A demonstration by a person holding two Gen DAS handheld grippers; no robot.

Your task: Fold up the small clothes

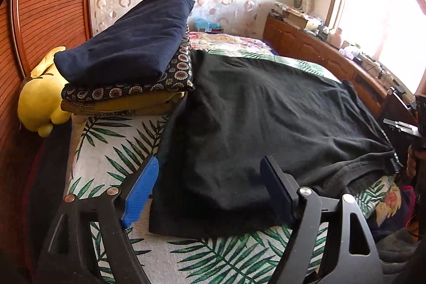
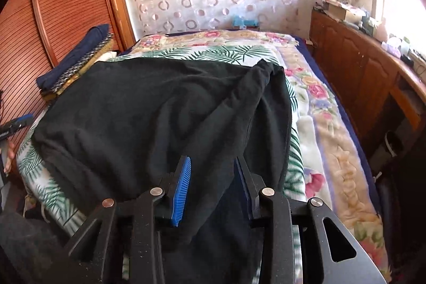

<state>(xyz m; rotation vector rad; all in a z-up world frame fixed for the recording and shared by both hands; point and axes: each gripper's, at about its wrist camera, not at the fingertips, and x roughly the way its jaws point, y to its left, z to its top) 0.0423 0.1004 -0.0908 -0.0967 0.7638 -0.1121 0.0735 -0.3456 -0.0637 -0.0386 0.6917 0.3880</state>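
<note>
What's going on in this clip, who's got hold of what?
A person with a handheld gripper in each hand is working on a black garment spread over a leaf-print sheet on the bed. The left gripper is open, its fingers either side of the garment's near edge. The right gripper has a fold of the cloth running between its fingers; whether it is clamped is unclear. A stack of folded clothes sits by the wardrobe; the black piece isn't folded yet.

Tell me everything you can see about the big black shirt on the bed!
The black garment looks like soft, matte knit cloth. It lies spread out and wrinkled on the leaf-print bedcover, its far left corner touching a stack of folded clothes. The left gripper is open around its near edge. The right gripper straddles a raised fold, with cloth between its fingers.
</note>
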